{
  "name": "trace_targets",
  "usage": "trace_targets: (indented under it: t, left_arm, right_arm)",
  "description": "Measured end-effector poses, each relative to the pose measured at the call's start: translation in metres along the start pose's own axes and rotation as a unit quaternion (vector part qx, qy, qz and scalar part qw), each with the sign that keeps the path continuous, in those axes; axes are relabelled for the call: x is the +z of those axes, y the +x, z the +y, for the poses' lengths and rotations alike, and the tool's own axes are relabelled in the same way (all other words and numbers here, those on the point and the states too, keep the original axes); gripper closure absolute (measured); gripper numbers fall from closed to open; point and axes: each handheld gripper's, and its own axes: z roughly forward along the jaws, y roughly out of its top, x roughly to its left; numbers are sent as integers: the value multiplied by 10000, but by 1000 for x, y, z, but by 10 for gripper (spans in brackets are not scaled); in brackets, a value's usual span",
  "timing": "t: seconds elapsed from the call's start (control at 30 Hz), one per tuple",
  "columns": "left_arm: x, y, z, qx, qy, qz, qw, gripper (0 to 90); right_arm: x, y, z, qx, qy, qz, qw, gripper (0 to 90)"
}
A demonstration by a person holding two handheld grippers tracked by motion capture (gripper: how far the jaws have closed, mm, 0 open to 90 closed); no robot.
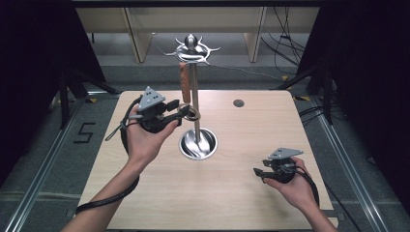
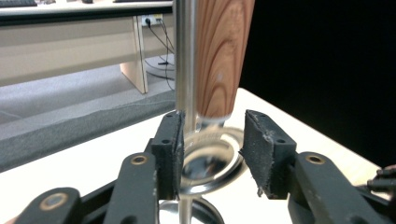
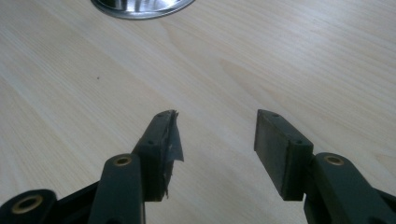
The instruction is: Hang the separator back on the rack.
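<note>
Here, from the high view, I see my left gripper point(image 1: 183, 112) raised beside a tall steel utensil stand point(image 1: 195, 96) that rises from a round metal base point(image 1: 198, 144) near the middle of a pale wooden table point(image 1: 232, 193). A utensil with a wooden handle point(image 1: 184, 82) hangs from the hooks at the top of the stand, just beside the pole. My right gripper point(image 1: 258, 172) rests low over the table's right front part, well apart from the stand.

My left gripper view gives what the high view cannot: the jaws stand apart, one on either side of a shiny metal ring point(image 2: 210, 163) just below the handle's point(image 2: 222, 56) lower end. The left pad point(image 2: 169, 154) sits against or just beside the pole point(image 2: 185, 60); the right pad point(image 2: 261, 154) is clear of the ring. I cannot tell whether the left pad actually touches metal. Nothing is clamped.

My right gripper view shows its own jaws open over bare wood point(image 3: 280, 60), with nothing between them, and the rim of the metal base point(image 3: 140, 7) at the top edge.

For room: the table's near and right parts lie bare around my right gripper, which sits close to the right edge. A small dark round inset point(image 1: 238, 103) lies in the far right part of the tabletop. Beyond the table's far edge are grey floor and cables.
</note>
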Motion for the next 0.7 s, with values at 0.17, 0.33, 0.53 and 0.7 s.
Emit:
trace_targets:
  t: [0.17, 0.33, 0.53, 0.7]
  left_arm:
    - [-15, 7, -8, -34, 83, 136, 9999, 479]
    - [-29, 15, -17, -67, 105, 182, 9998, 433]
    - [-43, 24, -32, 9, 179, 327, 9993, 410]
    - [-58, 36, -52, -65, 198, 506, 9985, 399]
  right_arm:
    - [1, -1, -1, -47, -26, -43, 10000, 490]
    - [1, -1, -1, -47, -30, -65, 10000, 487]
    - [1, 0, 0, 40, 5, -45, 10000, 486]
    - [1, -1, -1, 25, -34, -46, 10000, 486]
